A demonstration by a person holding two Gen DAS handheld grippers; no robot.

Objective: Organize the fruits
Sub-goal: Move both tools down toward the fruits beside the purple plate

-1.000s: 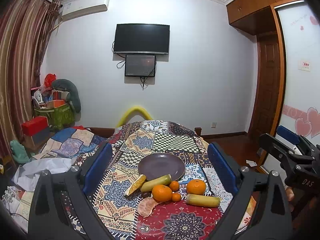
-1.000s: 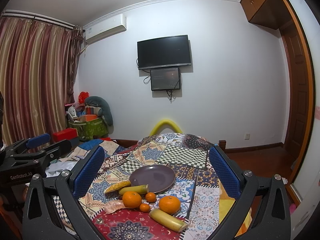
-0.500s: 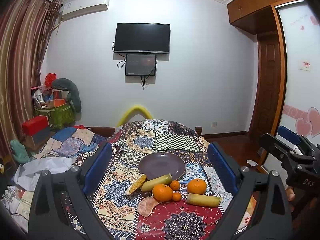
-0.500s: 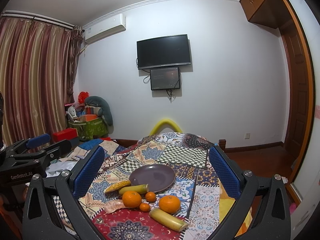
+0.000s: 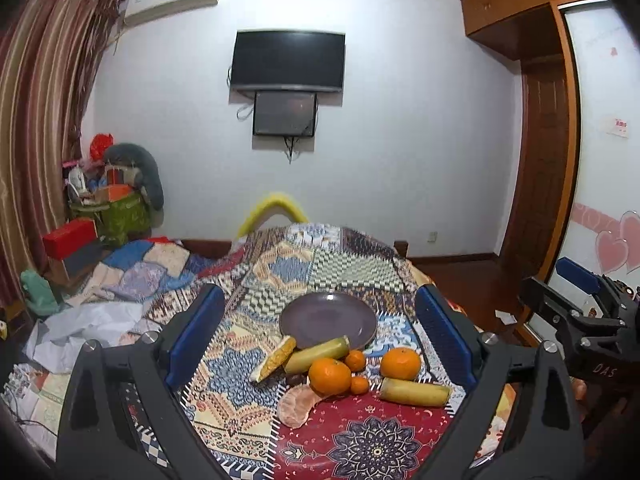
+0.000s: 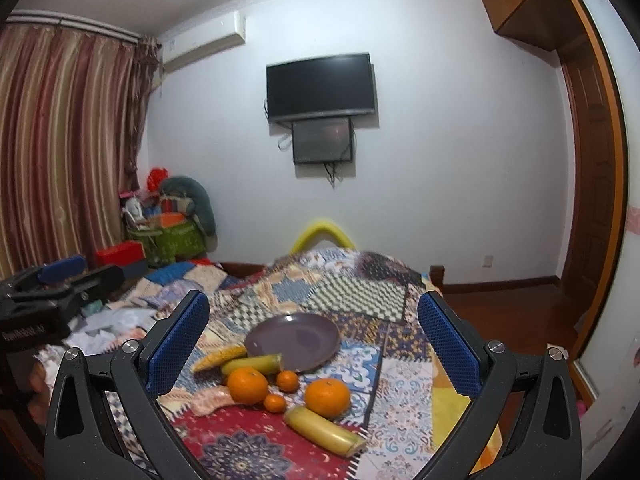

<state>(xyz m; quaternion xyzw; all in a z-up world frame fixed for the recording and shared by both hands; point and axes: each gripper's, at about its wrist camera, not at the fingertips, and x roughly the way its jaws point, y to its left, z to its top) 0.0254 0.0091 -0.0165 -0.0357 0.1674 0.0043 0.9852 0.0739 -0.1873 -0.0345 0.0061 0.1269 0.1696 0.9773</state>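
An empty purple plate [image 5: 328, 319] [image 6: 292, 342] sits on the patterned tablecloth [image 5: 360, 440]. In front of it lie two large oranges [image 5: 329, 376] [image 5: 400, 363], two small tangerines [image 5: 355, 360], two banana pieces [image 5: 414, 391] [image 5: 318, 354], a corn piece [image 5: 276, 360] and a peeled orange segment [image 5: 298, 404]. My left gripper [image 5: 320, 344] is open and empty, held back above the table's near edge. My right gripper [image 6: 312, 344] is open and empty, to the right of the left one. Each gripper shows at the edge of the other's view.
The table's right edge drops to a wooden floor [image 6: 500, 312]. A cluttered bed with quilts and paper [image 5: 92, 316] lies to the left. A yellow chair back [image 5: 276, 204] stands behind the table. A TV [image 5: 288, 60] hangs on the wall.
Both views have shifted slightly: the grippers have drifted a little. The fruit and plate have not moved. Both grippers stay open.
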